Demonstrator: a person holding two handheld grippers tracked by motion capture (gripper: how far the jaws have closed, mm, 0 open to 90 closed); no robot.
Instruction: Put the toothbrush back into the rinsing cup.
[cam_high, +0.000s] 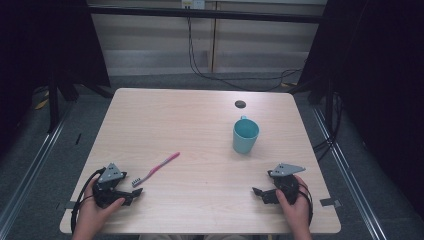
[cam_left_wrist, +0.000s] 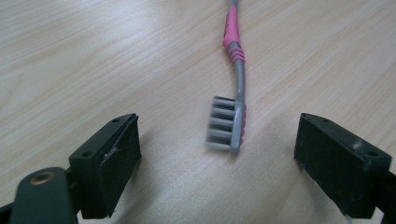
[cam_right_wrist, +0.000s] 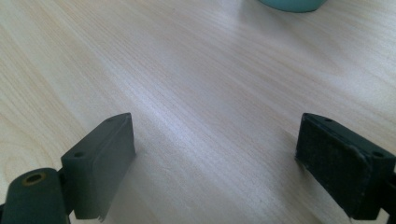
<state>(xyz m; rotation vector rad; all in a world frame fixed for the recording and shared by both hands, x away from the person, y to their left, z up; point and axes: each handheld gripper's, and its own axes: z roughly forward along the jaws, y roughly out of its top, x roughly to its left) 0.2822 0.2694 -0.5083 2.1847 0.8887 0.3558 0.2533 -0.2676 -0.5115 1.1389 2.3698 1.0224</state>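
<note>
1. High view: a pale wooden table carries a teal mug, which serves as the landmark for everything else.
2. The mug stands upright with its mouth open to the camera and its handle on the far side, pointing toward a small dark round hole in the tabletop just beyond it.
3. A pink and grey toothbrush lies flat on the table, well to the left of the mug and nearer the person, its pink handle end angled toward the mug and its bristle head pointing away from it.
4. The left gripper rests low at the table's near edge, farther from the mug than the toothbrush is, held in the person's left hand; its jaws are spread apart and hold nothing.
5. In the left gripper view the toothbrush head lies on the wood ahead of the two black jaws, in line with the gap between them and touching neither; the bristles face sideways.
6. The right gripper sits nearer the person than the mug and slightly to its right, held in the right hand.
7. In the right gripper view its jaws stand wide apart over bare wood, and the mug's teal base shows at the top edge, well ahead of them.
</note>
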